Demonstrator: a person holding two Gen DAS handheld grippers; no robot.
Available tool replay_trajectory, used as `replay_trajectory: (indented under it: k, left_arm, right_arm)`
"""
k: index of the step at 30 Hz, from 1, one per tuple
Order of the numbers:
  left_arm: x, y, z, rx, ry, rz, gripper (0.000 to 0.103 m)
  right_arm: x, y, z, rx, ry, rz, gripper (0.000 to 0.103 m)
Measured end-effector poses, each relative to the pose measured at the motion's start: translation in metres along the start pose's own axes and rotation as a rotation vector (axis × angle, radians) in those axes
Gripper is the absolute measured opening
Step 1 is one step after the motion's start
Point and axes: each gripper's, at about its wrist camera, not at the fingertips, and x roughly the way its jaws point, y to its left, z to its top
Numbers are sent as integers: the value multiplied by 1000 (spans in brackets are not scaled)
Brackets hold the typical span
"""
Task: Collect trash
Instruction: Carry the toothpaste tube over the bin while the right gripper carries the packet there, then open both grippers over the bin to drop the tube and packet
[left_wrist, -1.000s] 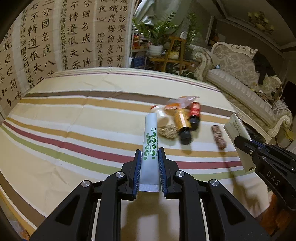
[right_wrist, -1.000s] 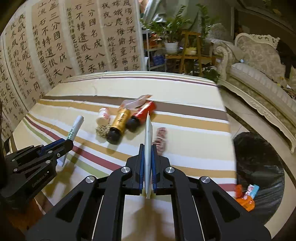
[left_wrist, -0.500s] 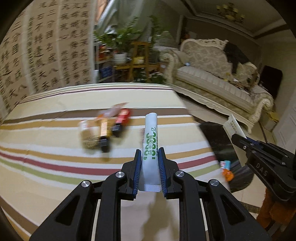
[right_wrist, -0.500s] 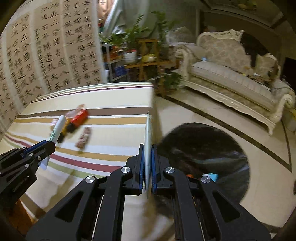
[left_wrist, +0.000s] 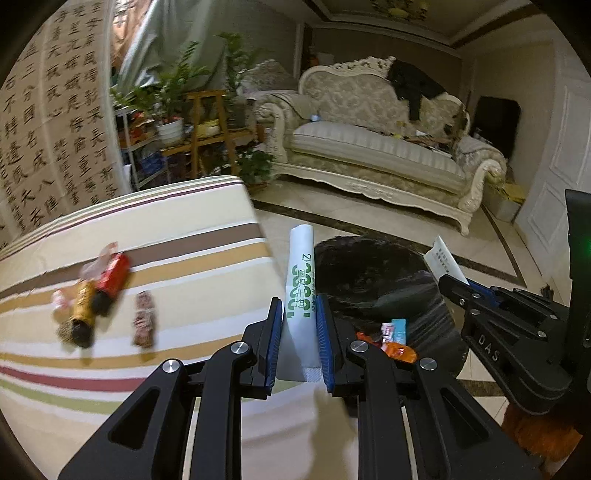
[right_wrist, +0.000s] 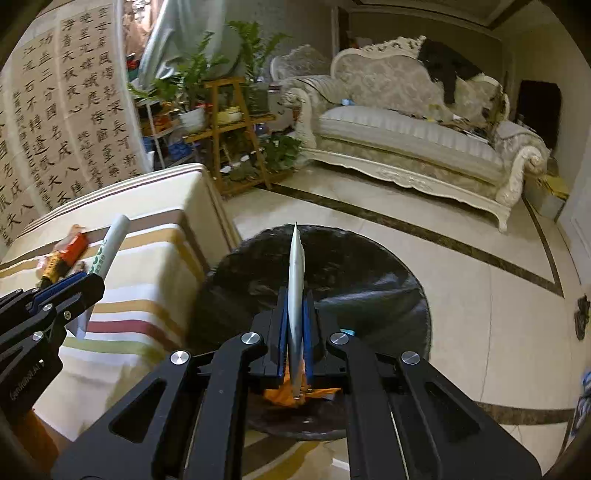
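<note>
I hold left gripper (left_wrist: 300, 347) fingers pinching the white tube (left_wrist: 300, 291), right gripper (right_wrist: 295, 339) pinching the flat packet (right_wrist: 296, 295), above the black bin (right_wrist: 351, 273) for release

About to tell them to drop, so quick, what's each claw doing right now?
Left claw: closed on the white tube with green print.
Right claw: closed on a thin flat white packet, seen edge-on.
</note>
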Motion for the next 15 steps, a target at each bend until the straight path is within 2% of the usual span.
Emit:
replay_trajectory:
  k: [7,15]
  left_arm:
    - [22,-25,5,51,29,-12,20]
    - [41,-40,6,85,58,-13,21]
  right_arm:
    - [15,-24,-5,39,24,-21,7]
    - [30,-35,-6,59,50,-29,8]
